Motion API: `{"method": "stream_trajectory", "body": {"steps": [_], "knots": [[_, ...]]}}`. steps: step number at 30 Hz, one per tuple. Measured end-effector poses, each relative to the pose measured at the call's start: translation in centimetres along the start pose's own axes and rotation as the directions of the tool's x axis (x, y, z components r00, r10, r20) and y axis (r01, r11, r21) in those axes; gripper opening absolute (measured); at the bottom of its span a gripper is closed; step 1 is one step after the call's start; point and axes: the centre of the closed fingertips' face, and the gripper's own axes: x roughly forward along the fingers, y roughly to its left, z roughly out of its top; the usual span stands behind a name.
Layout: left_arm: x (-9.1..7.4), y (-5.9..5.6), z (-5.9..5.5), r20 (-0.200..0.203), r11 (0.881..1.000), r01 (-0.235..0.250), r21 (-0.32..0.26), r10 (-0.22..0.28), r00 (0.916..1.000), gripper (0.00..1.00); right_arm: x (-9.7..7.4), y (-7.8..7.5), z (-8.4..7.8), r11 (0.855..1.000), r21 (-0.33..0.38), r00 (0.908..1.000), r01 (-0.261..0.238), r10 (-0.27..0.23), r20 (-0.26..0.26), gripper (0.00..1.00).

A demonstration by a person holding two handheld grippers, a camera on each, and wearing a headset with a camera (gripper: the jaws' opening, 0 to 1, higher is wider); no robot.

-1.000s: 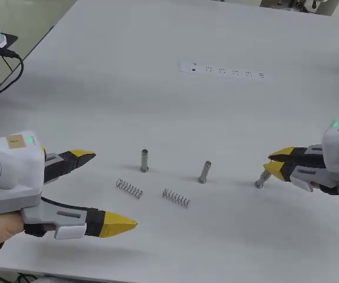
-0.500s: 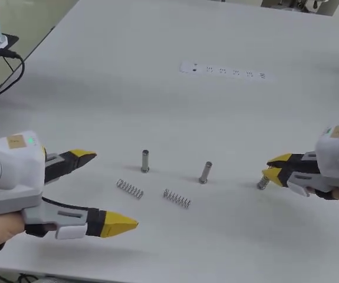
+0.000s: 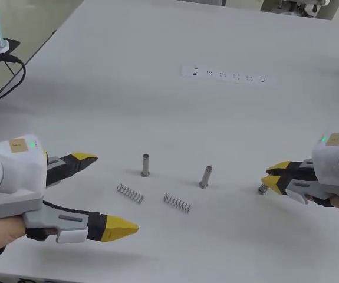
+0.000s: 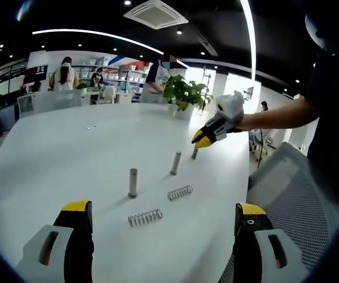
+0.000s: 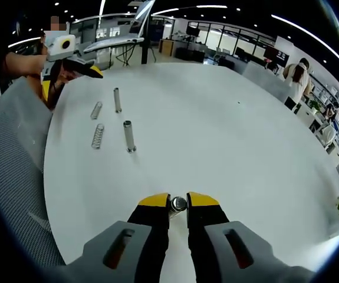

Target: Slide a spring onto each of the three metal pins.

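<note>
Two bare metal pins (image 3: 145, 165) (image 3: 205, 176) stand upright mid-table. Two loose springs (image 3: 129, 193) (image 3: 176, 203) lie just in front of them. Further right, a third pin (image 3: 263, 188) carries a spring. My right gripper (image 3: 270, 177) is down at that pin. In the right gripper view its jaws (image 5: 178, 201) are closed tight against the pin's top (image 5: 178, 204). My left gripper (image 3: 103, 191) hovers wide open at the near left, holding nothing, and its view faces the pins (image 4: 133, 183) (image 4: 175, 163) and springs (image 4: 145, 217) (image 4: 180, 192).
A white power strip (image 3: 222, 73) lies further back on the white table (image 3: 157, 112). A laptop with a black cable (image 3: 7, 59) sits off the left edge. A grey mesh chair (image 5: 16, 153) is close to the near edge. People stand in the background.
My right gripper has sunk a little and drawn back toward the near right, with the spring-wrapped pin still at its tips. The left gripper, bare pins and loose springs stay put.
</note>
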Motion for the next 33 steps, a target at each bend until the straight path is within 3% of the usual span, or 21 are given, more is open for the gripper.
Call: {"method": "stream_trajectory", "body": {"steps": [10,21,33], "knots": [[-0.2,-0.1,0.21,0.011,1.0,0.002,-0.004,-0.002,0.9999,0.98,-0.03,-0.06,0.09,1.0,-0.021,1.0,-0.001,0.001,0.001,0.09],[-0.41,-0.18,-0.1,0.002,1.0,0.0,-0.002,0.0,1.0,0.98,-0.21,0.16,0.45,1.0,0.012,0.9998,0.004,-0.004,0.018,0.12],[-0.32,0.05,0.29,0.009,1.0,-0.003,-0.002,0.003,1.0,0.98,-0.66,0.16,0.81,0.998,0.059,0.9993,0.007,-0.009,0.037,0.25]]}}
